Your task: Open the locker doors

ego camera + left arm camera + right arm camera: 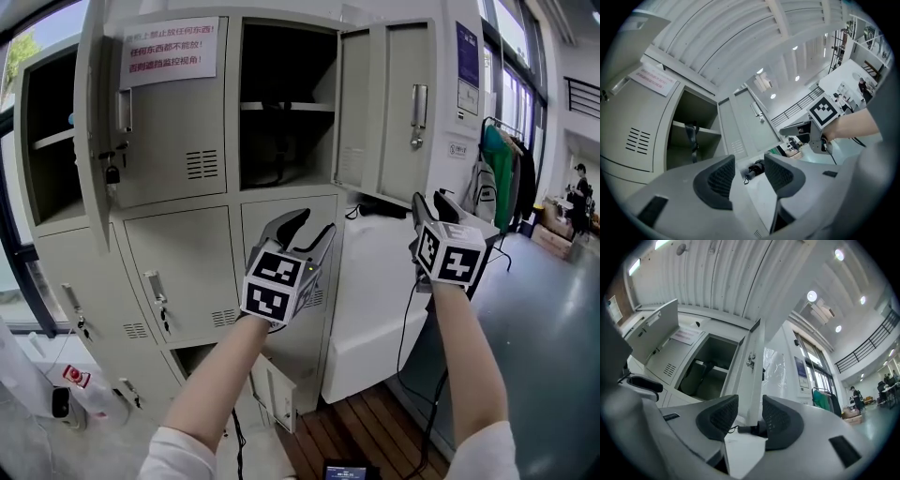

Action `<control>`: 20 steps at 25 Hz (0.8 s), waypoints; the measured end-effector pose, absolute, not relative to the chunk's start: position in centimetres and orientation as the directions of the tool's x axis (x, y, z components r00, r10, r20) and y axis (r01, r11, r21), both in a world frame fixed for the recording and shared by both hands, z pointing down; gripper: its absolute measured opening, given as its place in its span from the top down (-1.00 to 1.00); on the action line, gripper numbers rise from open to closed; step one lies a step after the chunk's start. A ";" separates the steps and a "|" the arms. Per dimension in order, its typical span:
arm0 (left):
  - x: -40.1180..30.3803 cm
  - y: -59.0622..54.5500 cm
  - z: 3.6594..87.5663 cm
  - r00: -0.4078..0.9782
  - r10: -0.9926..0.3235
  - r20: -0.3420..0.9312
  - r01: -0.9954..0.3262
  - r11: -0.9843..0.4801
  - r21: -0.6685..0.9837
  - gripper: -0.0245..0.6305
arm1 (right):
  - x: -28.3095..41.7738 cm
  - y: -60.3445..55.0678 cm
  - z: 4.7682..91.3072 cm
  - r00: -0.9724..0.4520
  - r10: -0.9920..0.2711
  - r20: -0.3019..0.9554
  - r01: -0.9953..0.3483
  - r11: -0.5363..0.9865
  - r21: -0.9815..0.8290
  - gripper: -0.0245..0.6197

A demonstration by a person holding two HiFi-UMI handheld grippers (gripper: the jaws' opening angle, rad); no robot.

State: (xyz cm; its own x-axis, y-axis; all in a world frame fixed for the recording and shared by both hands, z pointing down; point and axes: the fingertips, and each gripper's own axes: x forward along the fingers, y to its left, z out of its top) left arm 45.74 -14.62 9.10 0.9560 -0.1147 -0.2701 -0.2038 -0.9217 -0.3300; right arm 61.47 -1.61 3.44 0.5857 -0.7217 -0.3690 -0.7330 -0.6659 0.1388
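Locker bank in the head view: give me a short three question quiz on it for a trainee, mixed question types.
1. True or false: the top right compartment stands open.
2. The left gripper holds: A a key, B a door handle, C nothing.
3. What is stuck on the closed top middle door?
Key: 1 true; 2 C; 3 a printed notice.

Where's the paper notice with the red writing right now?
Head view, upper left: the notice is stuck at the top of a top-row locker door, above its vent slots and left of the open compartment.
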 end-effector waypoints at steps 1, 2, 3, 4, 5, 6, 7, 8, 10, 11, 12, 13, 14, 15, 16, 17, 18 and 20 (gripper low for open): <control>45.2 -14.8 9.2 0.954 -0.127 -0.273 -0.216 -0.921 -0.324 0.32 | 61.0 -1.3 3.5 0.579 -0.724 -0.375 -0.738 -0.661 0.136 0.47; 44.7 -14.8 9.3 0.951 -0.138 -0.275 -0.226 -0.920 -0.319 0.32 | 60.4 -1.1 3.5 0.568 -0.730 -0.381 -0.745 -0.652 0.138 0.47; 44.2 -14.9 9.3 0.949 -0.147 -0.278 -0.235 -0.920 -0.314 0.32 | 59.7 -1.0 3.5 0.552 -0.738 -0.388 -0.754 -0.641 0.145 0.47; 43.7 -14.8 9.4 0.947 -0.154 -0.281 -0.242 -0.919 -0.310 0.32 | 58.8 -0.9 3.5 0.535 -0.746 -0.396 -0.762 -0.629 0.156 0.47; 43.2 -14.7 9.5 0.945 -0.159 -0.285 -0.248 -0.919 -0.307 0.32 | 58.0 -0.9 3.5 0.518 -0.754 -0.404 -0.767 -0.619 0.172 0.47; 42.7 -14.6 9.5 0.943 -0.163 -0.291 -0.253 -0.918 -0.305 0.32 | 57.1 -0.8 3.5 0.502 -0.761 -0.412 -0.769 -0.610 0.190 0.47; 42.2 -14.4 9.4 0.940 -0.164 -0.299 -0.257 -0.917 -0.304 0.32 | 56.2 -0.9 3.4 0.486 -0.767 -0.420 -0.771 -0.602 0.208 0.47; 41.8 -14.2 9.4 0.938 -0.165 -0.306 -0.261 -0.916 -0.305 0.32 | 55.3 -1.0 3.4 0.469 -0.773 -0.427 -0.772 -0.593 0.226 0.47; 41.0 -14.0 9.3 0.935 -0.165 -0.314 -0.265 -0.913 -0.310 0.32 | 53.4 -1.6 3.6 0.424 -0.793 -0.437 -0.778 -0.566 0.272 0.47; 40.6 -13.9 9.3 0.935 -0.163 -0.314 -0.265 -0.912 -0.314 0.34 | 52.4 -2.0 3.8 0.398 -0.805 -0.439 -0.781 -0.548 0.298 0.47; 40.3 -13.7 9.3 0.936 -0.160 -0.313 -0.263 -0.910 -0.321 0.36 | 51.4 -2.3 4.0 0.373 -0.817 -0.440 -0.784 -0.531 0.322 0.48; 40.0 -13.4 9.3 0.938 -0.155 -0.311 -0.259 -0.908 -0.330 0.39 | 50.6 -2.6 4.3 0.353 -0.826 -0.439 -0.786 -0.516 0.340 0.48; 39.7 -13.1 9.3 0.939 -0.149 -0.310 -0.256 -0.904 -0.343 0.40 | 49.8 -2.8 4.6 0.339 -0.833 -0.437 -0.789 -0.505 0.350 0.50; 39.3 -12.9 9.3 0.939 -0.144 -0.311 -0.256 -0.898 -0.357 0.41 | 49.2 -3.0 4.9 0.330 -0.838 -0.435 -0.793 -0.496 0.355 0.54; 38.8 -12.7 9.2 0.939 -0.140 -0.314 -0.257 -0.893 -0.371 0.43 | 48.6 -3.2 5.2 0.323 -0.842 -0.431 -0.797 -0.488 0.356 0.76; 38.3 -12.5 9.1 0.939 -0.135 -0.318 -0.257 -0.888 -0.381 0.45 | 48.0 -3.4 5.5 0.317 -0.847 -0.426 -0.801 -0.480 0.357 0.85; 37.8 -12.3 9.0 0.938 -0.130 -0.323 -0.256 -0.886 -0.388 0.46 | 47.3 -3.7 6.0 0.310 -0.854 -0.419 -0.807 -0.469 0.359 0.85; 36.8 -11.9 8.9 0.934 -0.121 -0.337 -0.257 -0.881 -0.397 0.59 | 45.8 -4.3 6.8 0.292 -0.867 -0.404 -0.816 -0.446 0.367 0.85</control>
State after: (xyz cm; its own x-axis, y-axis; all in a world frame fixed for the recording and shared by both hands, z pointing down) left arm 36.80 -11.94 8.86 0.9339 -0.1211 -0.3365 -0.2574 -0.8809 -0.3972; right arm 45.84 -4.28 6.78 0.2924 -0.8669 -0.4037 -0.8160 -0.4463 0.3672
